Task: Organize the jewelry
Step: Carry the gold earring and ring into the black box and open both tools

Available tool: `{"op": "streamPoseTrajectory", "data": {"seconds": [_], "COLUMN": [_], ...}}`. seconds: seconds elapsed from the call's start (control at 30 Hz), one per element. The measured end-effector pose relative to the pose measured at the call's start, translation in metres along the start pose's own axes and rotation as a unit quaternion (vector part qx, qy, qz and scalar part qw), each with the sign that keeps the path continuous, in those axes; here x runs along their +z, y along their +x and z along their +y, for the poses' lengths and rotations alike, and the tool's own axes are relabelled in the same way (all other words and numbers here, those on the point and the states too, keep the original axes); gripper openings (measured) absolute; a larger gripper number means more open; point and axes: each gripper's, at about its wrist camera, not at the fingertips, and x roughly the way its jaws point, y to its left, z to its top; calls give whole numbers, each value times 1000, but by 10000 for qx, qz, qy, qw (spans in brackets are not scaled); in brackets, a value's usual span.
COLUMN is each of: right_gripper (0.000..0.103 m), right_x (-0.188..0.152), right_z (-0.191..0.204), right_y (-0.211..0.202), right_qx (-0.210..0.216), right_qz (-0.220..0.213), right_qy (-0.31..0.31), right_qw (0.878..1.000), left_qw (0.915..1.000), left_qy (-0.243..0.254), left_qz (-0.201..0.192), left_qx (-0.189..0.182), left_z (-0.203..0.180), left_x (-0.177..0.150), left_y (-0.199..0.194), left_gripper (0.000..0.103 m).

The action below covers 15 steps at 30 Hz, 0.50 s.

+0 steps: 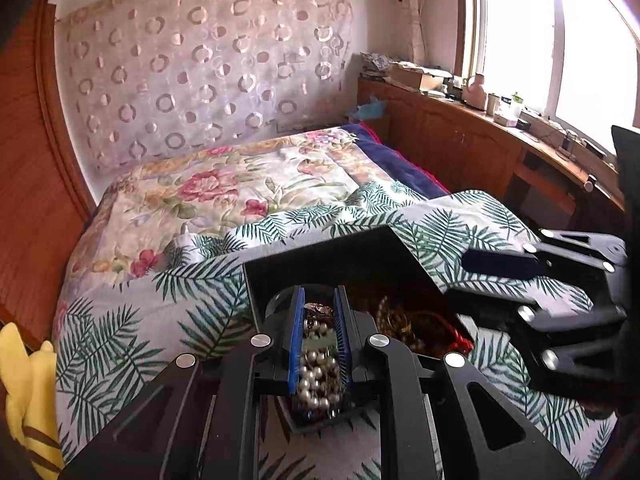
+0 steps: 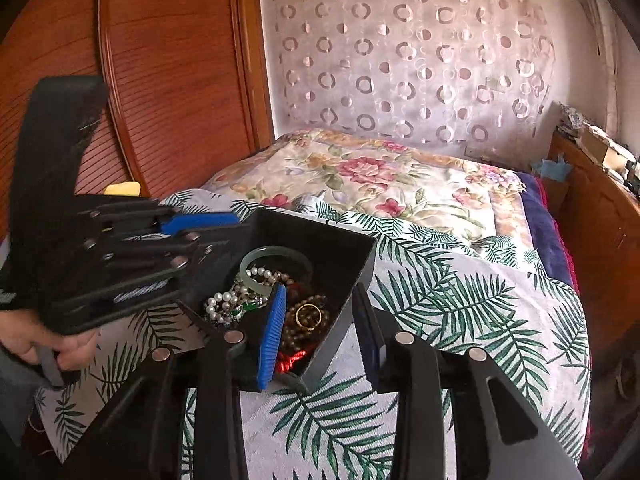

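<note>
Left gripper (image 1: 320,344): blue-padded fingers stand close together over a pearl strand (image 1: 318,372); whether they pinch it cannot be told. Right gripper (image 2: 320,332): fingers spread apart, straddling the near right wall of the black jewelry box (image 2: 352,248), one blue pad (image 2: 272,336) inside, the other outside. The box, on a palm-leaf bedspread (image 2: 460,320), holds the pearls, a pale green bangle (image 2: 256,256), a gold ring (image 2: 308,314), brown beads and red cord (image 2: 292,360). No legible writing appears.
</note>
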Motion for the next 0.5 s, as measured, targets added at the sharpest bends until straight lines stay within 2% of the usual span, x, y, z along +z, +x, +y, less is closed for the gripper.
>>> {"op": "streamPoseTrajectory", "data": {"seconds": [0.23,0.27,0.47,0.5], "right_gripper": [37,37,37,37], "right_x": [-5,-6,-8,-9], "right_z": [1,1,1,2], "right_y": [-11,-12,-18,-20], "right_qx": [-34,-31,-34,-44], "right_qz": [-120,-138,-215,-230], "right_qy": [17,30,105,108], "right_qw": [9999,9999,9997,9997], "left_qw": [9999,9999,9993,9992], "left_qy": [-49,-64,-162,-153], "left_qz": [-18,-21,-165,-191], "left_qx": [133,142,299,310], "left_z": [1,1,5,5], "left_x": [11,11,5,3], "left_y": [13,14,8,7], "left_gripper": [14,17,69,72]}}
